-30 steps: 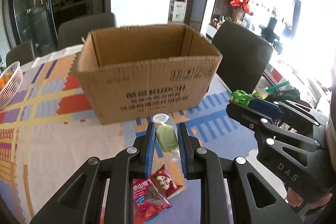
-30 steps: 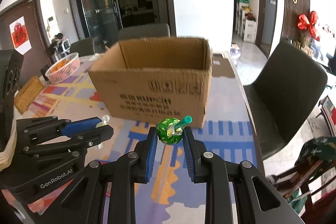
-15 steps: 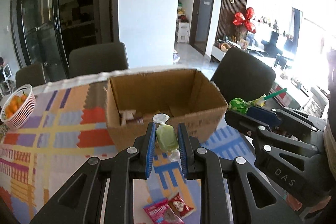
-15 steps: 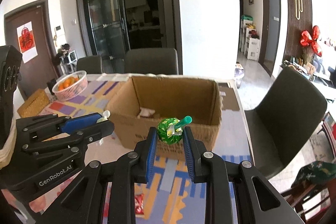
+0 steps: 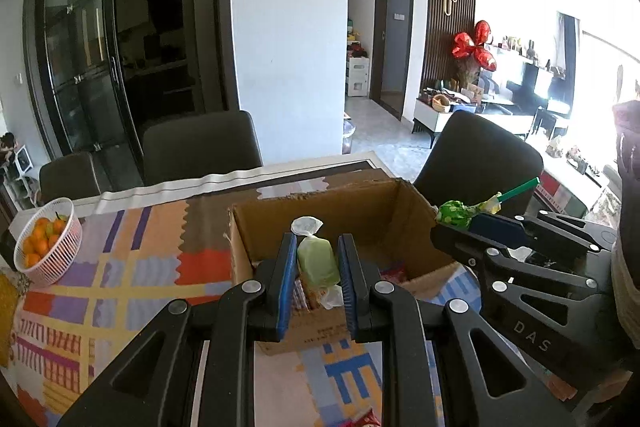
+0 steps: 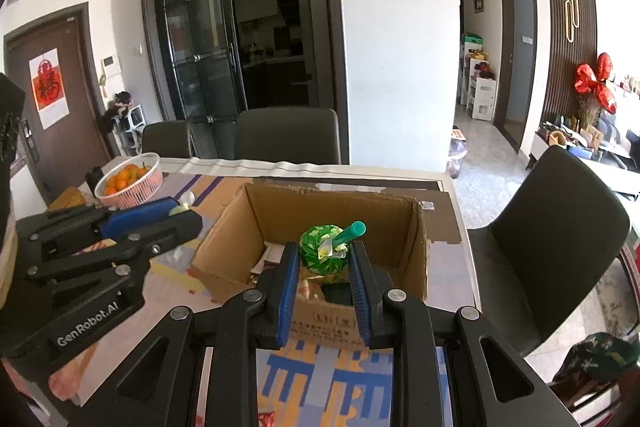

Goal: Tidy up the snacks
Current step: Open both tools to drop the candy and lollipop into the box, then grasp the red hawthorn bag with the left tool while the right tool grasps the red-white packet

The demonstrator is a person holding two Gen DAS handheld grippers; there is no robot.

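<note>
Hovering over the open cardboard box [image 5: 400,211]: left gripper [image 5: 316,269] pinching a pale green wrapped candy [image 5: 317,263]; right gripper [image 6: 325,267] pinching a green lollipop [image 6: 323,250].

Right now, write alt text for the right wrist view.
The right gripper is shut on a green foil-wrapped lollipop with a teal stick, in front of an open brown cardboard box on a colourful patterned tablecloth. The left gripper reaches in from the left.
</note>
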